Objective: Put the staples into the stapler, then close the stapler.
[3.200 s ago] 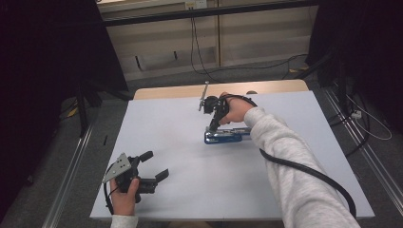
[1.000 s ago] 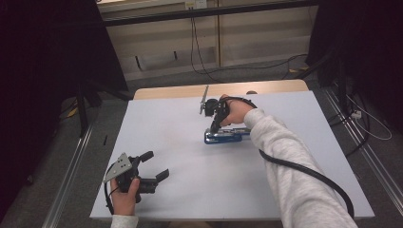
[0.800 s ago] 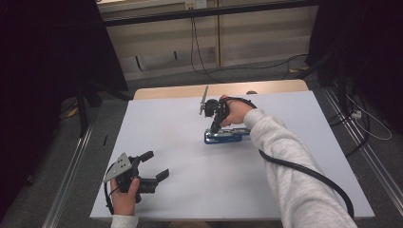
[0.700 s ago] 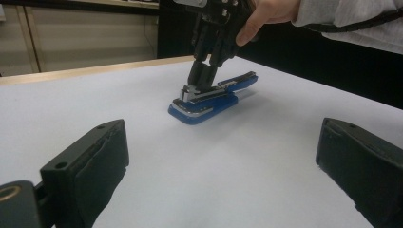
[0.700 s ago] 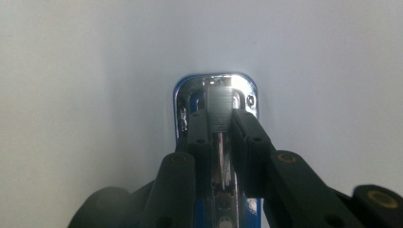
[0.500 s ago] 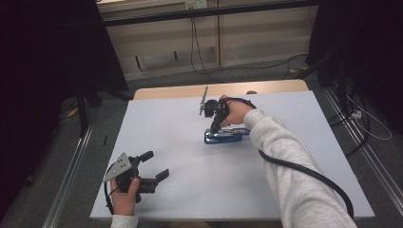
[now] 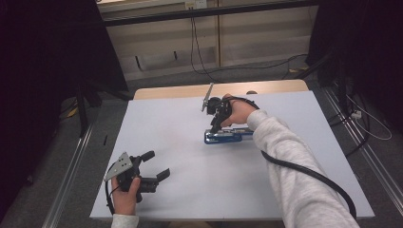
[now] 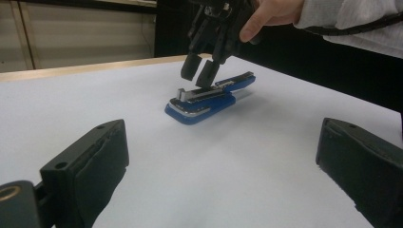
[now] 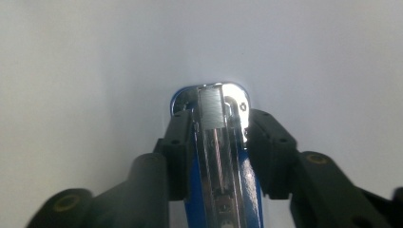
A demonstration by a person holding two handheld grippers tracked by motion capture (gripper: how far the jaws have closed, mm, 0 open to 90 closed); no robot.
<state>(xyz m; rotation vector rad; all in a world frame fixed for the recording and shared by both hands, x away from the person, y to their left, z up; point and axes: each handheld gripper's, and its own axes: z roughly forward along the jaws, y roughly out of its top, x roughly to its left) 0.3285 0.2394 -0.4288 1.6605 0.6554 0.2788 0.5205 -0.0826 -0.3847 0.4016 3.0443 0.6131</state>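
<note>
Blue stapler (image 7: 227, 136) lies flat on the white table top (image 7: 190, 190), right of centre toward the far edge; in the right gripper view its chrome magazine (image 9: 212, 107) is exposed, staple channel facing up.

Right gripper (image 7: 215, 124) stands over the stapler's front end, pointing down. Its jaws have just been opening: they now straddle the stapler's nose, one pad (image 9: 179, 142) on each side, partly parted. Whether the pads press on the metal cannot be told; from the left gripper view they look lifted a little above it. Judgement: the grip is being let go, stapler left where it lies.

Left gripper (image 7: 142, 172) rests near the table's near left corner, well apart, jaws wide, nothing between them.

Beyond the far edge: a strip of wooden bench (image 7: 171, 90), grey floor, trailing cables (image 7: 195, 42), dark curtains at both sides.
</note>
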